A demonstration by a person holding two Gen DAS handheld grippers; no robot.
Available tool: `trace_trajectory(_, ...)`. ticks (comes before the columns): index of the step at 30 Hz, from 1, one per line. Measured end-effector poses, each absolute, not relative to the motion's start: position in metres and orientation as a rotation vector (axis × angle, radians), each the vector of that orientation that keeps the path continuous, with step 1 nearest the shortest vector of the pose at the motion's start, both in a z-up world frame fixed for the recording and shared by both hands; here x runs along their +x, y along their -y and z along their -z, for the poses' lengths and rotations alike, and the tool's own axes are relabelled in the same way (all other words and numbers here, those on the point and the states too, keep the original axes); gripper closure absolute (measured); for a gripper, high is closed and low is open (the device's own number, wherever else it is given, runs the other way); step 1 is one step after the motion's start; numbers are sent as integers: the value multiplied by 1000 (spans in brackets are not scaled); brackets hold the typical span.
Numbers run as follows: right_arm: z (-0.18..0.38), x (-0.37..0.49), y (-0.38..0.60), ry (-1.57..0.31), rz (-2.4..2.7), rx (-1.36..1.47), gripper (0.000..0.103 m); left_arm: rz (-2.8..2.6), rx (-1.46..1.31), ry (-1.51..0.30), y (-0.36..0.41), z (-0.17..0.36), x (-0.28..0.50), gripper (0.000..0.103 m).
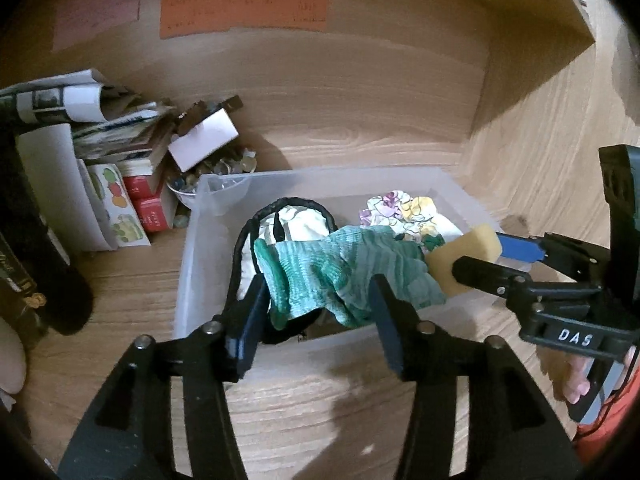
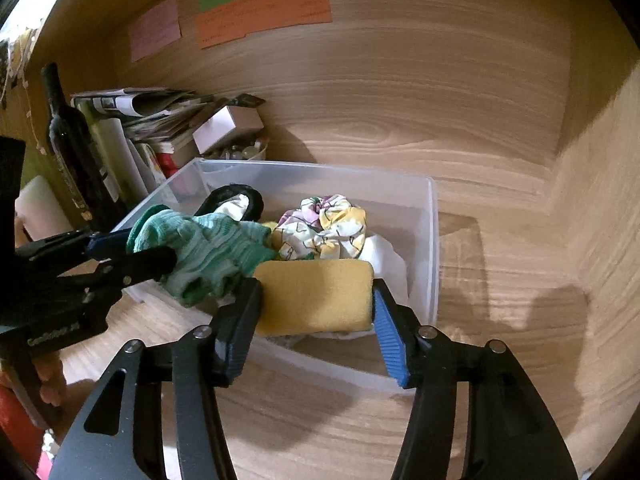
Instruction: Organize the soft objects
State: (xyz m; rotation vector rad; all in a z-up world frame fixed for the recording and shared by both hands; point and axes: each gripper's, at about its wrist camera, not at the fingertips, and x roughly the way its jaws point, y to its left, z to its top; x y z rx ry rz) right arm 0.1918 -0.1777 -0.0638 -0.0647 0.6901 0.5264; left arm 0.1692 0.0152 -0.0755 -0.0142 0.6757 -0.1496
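My left gripper (image 1: 320, 300) is shut on a green knitted sock (image 1: 340, 272), holding it over the near edge of a clear plastic bin (image 1: 192, 248). My right gripper (image 2: 316, 292) is shut on a yellow sponge (image 2: 316, 296), just above the bin's near wall (image 2: 434, 240). The sponge (image 1: 464, 258) and sock (image 2: 208, 248) touch side by side. Inside the bin lie a floral cloth (image 1: 404, 216) (image 2: 324, 228), a white cloth (image 2: 384, 256) and a black-rimmed pouch (image 1: 288, 216) holding pale fabric.
The bin stands on a wooden shelf with a wooden back wall bearing coloured paper labels (image 1: 244, 8). At left are stacked papers and books (image 1: 100, 128), a bowl of coins (image 1: 224, 172), a dark bottle (image 2: 68, 140). A wooden side panel (image 1: 540, 140) stands right.
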Motion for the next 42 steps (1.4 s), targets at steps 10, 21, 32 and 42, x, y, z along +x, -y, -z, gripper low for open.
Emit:
trace_trajectory(10,44,166,195,-646,-516,-42,33,148,-13,-597,-19,49,133,45)
trace_trajectory(21,-16,102,209,-413,-537,-21,22,165,-11,-382,-8,-6,65,30)
trace_trajectory(32,-36,58,206,-237,-498,-30,0,133,-47,-258,-6,-23,24,0)
trace_trajectory(42,-37,49,210,-237,-503,-9,0,115,-49,-251,-7,-22,17,0)
